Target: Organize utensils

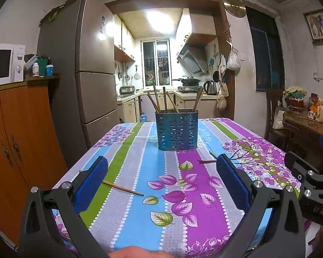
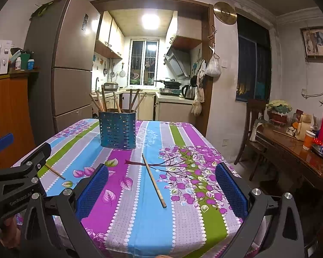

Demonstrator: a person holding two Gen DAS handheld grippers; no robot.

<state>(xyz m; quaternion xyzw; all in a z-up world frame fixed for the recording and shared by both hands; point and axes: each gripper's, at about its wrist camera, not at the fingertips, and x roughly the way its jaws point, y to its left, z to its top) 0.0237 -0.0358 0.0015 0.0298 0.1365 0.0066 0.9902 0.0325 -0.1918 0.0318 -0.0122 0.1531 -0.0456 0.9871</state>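
A blue perforated utensil holder point(image 1: 176, 131) stands on the far middle of the table with several wooden chopsticks upright in it; it also shows in the right wrist view point(image 2: 117, 130). One loose chopstick point(image 1: 122, 188) lies on the cloth by my left gripper's left finger, also seen in the right wrist view point(image 2: 55, 171). A second loose chopstick point(image 2: 154, 180) lies between my right gripper's fingers, farther out; only its tip point(image 1: 213, 154) shows in the left wrist view. My left gripper point(image 1: 161, 178) is open and empty. My right gripper point(image 2: 161, 187) is open and empty.
The table carries a striped floral cloth point(image 1: 140, 215). A fridge point(image 1: 79, 68) and an orange cabinet point(image 1: 17, 139) stand at the left. A wooden side table point(image 2: 295, 150) with cups and bottles and a chair point(image 2: 254, 129) stand at the right.
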